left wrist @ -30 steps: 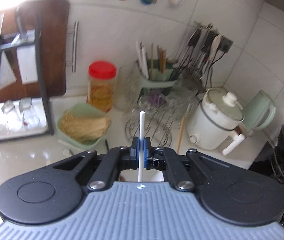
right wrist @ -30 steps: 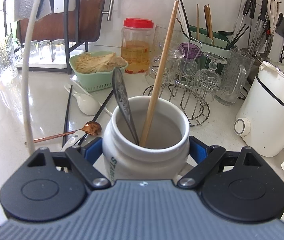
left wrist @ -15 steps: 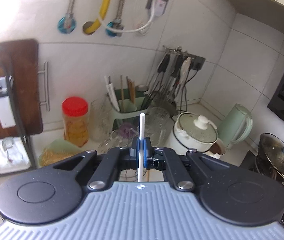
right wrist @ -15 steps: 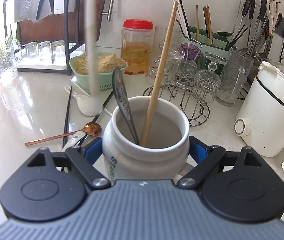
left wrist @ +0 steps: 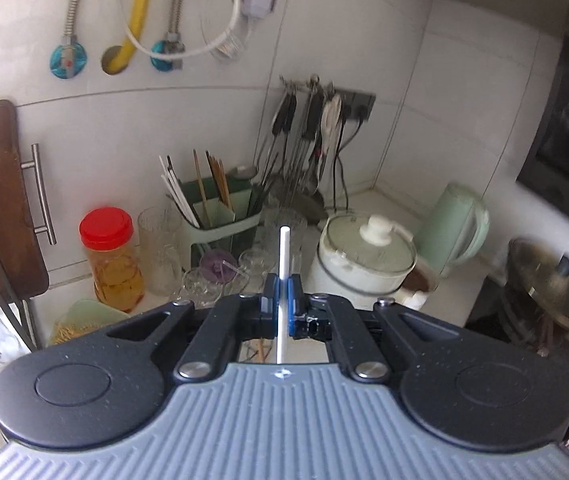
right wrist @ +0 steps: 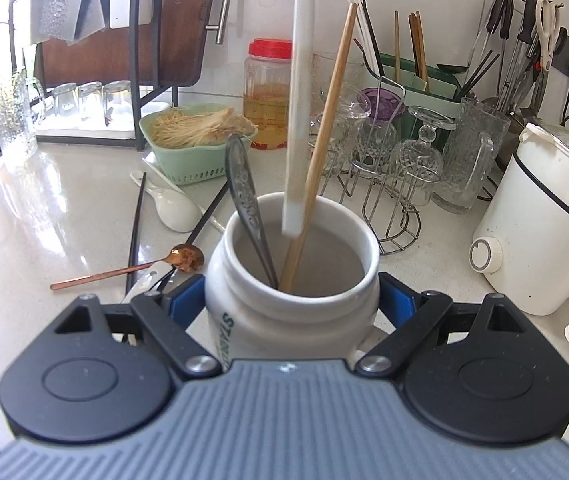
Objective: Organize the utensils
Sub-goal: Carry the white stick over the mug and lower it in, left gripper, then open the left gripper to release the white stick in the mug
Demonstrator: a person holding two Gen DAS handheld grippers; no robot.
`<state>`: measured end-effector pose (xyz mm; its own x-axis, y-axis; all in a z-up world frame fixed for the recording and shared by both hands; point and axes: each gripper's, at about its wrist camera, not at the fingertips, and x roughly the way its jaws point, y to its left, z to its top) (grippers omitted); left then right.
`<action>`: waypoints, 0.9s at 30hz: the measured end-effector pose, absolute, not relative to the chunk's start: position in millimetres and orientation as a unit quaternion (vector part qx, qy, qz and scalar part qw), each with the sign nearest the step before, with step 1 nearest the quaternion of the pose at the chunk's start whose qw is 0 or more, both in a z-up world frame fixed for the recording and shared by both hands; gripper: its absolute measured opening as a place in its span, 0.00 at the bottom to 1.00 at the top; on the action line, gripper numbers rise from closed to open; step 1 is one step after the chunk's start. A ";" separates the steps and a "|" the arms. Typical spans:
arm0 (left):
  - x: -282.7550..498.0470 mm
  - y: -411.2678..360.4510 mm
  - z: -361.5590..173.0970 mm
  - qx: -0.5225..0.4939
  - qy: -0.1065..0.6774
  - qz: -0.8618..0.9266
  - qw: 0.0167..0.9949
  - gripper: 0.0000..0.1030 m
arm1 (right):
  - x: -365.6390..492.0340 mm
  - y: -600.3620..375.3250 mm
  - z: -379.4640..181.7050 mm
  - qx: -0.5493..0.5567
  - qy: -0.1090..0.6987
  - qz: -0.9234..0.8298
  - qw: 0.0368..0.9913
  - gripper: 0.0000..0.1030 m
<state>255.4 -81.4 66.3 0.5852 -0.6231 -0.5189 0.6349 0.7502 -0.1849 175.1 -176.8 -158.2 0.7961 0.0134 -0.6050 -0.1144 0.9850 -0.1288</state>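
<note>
My left gripper (left wrist: 280, 304) is shut on a white chopstick (left wrist: 283, 280) that stands upright between its blue pads. In the right wrist view the same white chopstick (right wrist: 298, 100) hangs from above with its lower end just over the mouth of a white ceramic jar (right wrist: 290, 300). My right gripper (right wrist: 290, 300) is shut on that jar, a blue pad on each side. Inside the jar lean a wooden chopstick (right wrist: 324, 136) and a dark metal spoon (right wrist: 244, 192). On the counter to the left lie a copper spoon (right wrist: 132, 266), black chopsticks (right wrist: 136, 232) and a white ceramic spoon (right wrist: 172, 204).
A green basket of noodles (right wrist: 192, 140), a red-lidded jar (right wrist: 268, 92), a wire rack of glasses (right wrist: 396, 168) and a green cutlery holder (right wrist: 416, 80) stand behind. A white cooker (right wrist: 540, 220) sits right. A black dish rack (right wrist: 84, 60) stands at the back left.
The white chopstick swept from the far left of the right wrist view to above the jar's mouth. The left wrist view tilted up and right. The jar and right gripper stayed put.
</note>
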 end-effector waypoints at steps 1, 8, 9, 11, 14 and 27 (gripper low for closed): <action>255.4 -84.8 61.9 0.016 0.291 -0.356 0.888 0.04 | 174.9 -177.0 -158.3 -0.079 0.317 0.034 0.944 0.89; 259.0 -98.7 25.2 0.033 0.324 -0.370 0.870 0.04 | 173.8 -176.9 -158.7 -0.079 0.314 0.034 0.945 0.89; 259.2 -100.4 19.2 0.038 0.328 -0.372 0.867 0.04 | 173.7 -176.9 -158.8 -0.079 0.314 0.034 0.946 0.89; 260.5 -105.3 7.7 0.050 0.338 -0.372 0.863 0.04 | 173.8 -177.5 -158.3 -0.073 0.314 0.033 0.946 0.89; 262.2 -109.3 -5.3 0.058 0.354 -0.374 0.855 0.04 | 173.7 -177.5 -158.4 -0.073 0.312 0.033 0.947 0.89; 265.4 -113.4 -24.2 0.056 0.379 -0.363 0.849 0.05 | 172.2 -177.3 -159.2 -0.077 0.308 0.036 0.948 0.89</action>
